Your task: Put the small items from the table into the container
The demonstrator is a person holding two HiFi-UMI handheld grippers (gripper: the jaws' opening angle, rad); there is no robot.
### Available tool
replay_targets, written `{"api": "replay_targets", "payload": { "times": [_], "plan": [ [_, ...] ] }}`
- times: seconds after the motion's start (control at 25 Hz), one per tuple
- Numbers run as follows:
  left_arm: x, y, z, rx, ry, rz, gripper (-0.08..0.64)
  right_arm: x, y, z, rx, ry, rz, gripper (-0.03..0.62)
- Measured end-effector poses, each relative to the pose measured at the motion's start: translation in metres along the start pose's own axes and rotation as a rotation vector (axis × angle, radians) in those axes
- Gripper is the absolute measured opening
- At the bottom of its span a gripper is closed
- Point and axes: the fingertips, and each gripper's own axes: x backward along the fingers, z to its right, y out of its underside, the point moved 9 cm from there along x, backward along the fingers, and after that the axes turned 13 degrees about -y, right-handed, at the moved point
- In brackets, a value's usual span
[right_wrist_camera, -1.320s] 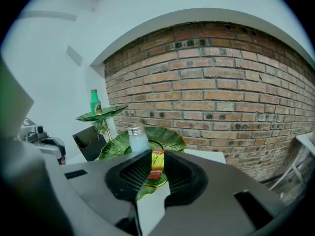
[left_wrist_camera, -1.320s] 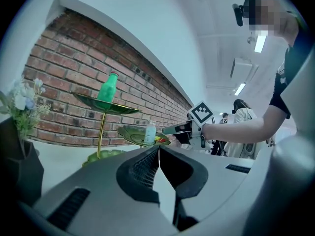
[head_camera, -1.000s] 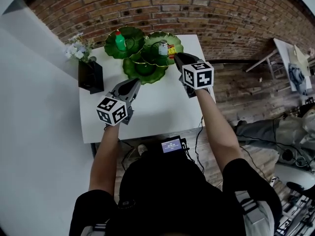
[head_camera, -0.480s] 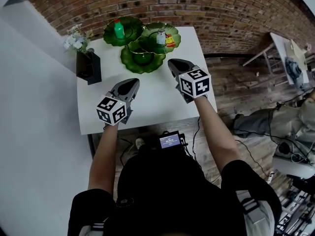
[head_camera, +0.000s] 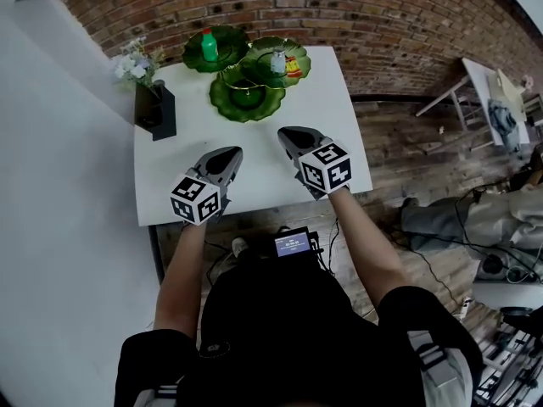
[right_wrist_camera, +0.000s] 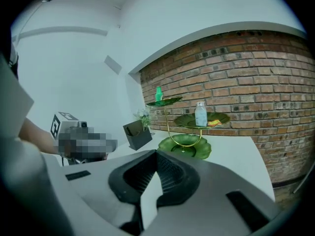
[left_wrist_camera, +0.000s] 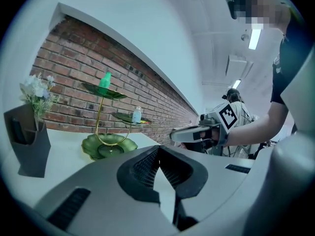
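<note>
A three-tier stand of green leaf dishes (head_camera: pixel 246 100) stands at the far end of the white table (head_camera: pixel 263 176). Its top dish carries a green bottle (head_camera: pixel 204 45). The middle dish holds a pale bottle (head_camera: pixel 277 60) and a yellow-red packet (head_camera: pixel 293 68). From the right gripper view I see the green bottle (right_wrist_camera: pixel 158 93), the pale bottle (right_wrist_camera: pixel 200 114) and the bare lowest dish (right_wrist_camera: pixel 186 145). My left gripper (head_camera: pixel 227 155) and right gripper (head_camera: pixel 288 134) hover over the table's near half, well short of the stand. Both are shut with nothing between their jaws.
A black holder (head_camera: pixel 157 108) with pale flowers (head_camera: pixel 131 62) stands at the table's far left corner. A brick wall (head_camera: pixel 382 24) runs behind the table. Wooden floor, cables and other furniture (head_camera: pixel 501 100) lie to the right.
Both grippers have drawn back from the stand toward the table's near edge. The right one moved farther, leaving the middle dish.
</note>
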Motion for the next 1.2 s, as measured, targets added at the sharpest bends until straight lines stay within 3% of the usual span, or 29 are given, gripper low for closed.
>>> {"api": "replay_targets", "payload": {
  "times": [0.44,1.2],
  "plan": [
    [0.014,0.017,0.009,0.004,0.004,-0.015,0.009,0.001,0.029,-0.025,-0.027,-0.043,-0.033,0.015],
    [0.011,0.018,0.008,-0.016,0.013,-0.022,0.009,-0.002,0.027,-0.030,-0.018,-0.068,-0.035,0.015]
  ]
}}
